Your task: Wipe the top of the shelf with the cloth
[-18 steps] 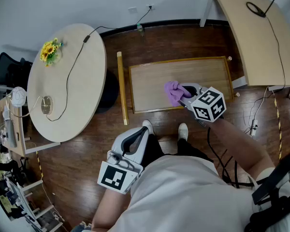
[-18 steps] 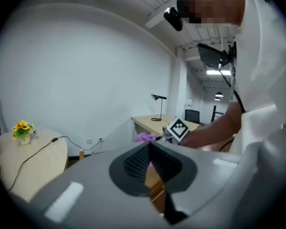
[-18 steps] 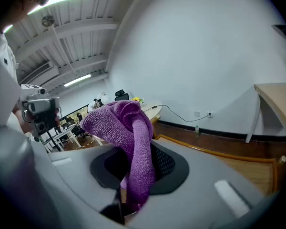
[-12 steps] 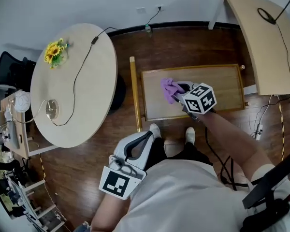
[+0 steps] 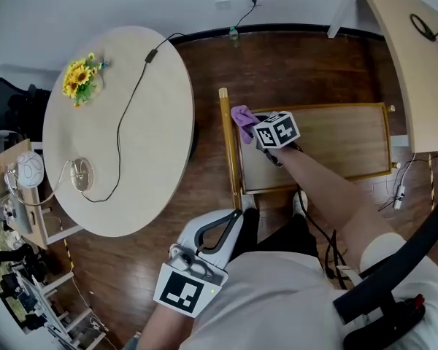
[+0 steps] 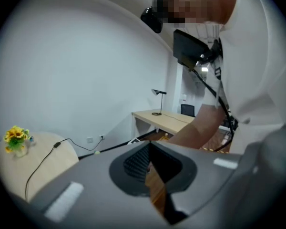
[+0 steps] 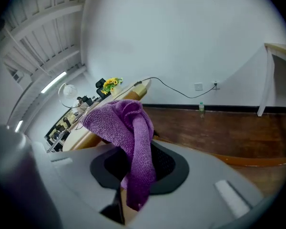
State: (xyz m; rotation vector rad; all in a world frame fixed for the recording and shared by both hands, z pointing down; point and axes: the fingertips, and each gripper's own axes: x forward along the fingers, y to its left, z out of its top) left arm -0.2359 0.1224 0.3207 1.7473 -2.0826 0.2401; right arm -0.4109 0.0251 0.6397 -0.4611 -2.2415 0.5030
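Shelf top (image 5: 336, 141) runs left-right, right gripper (image 5: 251, 126) clamping cloth (image 5: 241, 114) at its left end.

Cloth (image 5: 241, 114) half behind right gripper (image 5: 257, 127), desk (image 5: 409, 57) cropped

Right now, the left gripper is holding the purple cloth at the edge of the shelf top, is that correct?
Not quite: the right gripper holds the purple cloth at the edge of the shelf top, as the right gripper view shows. The left gripper holds nothing.
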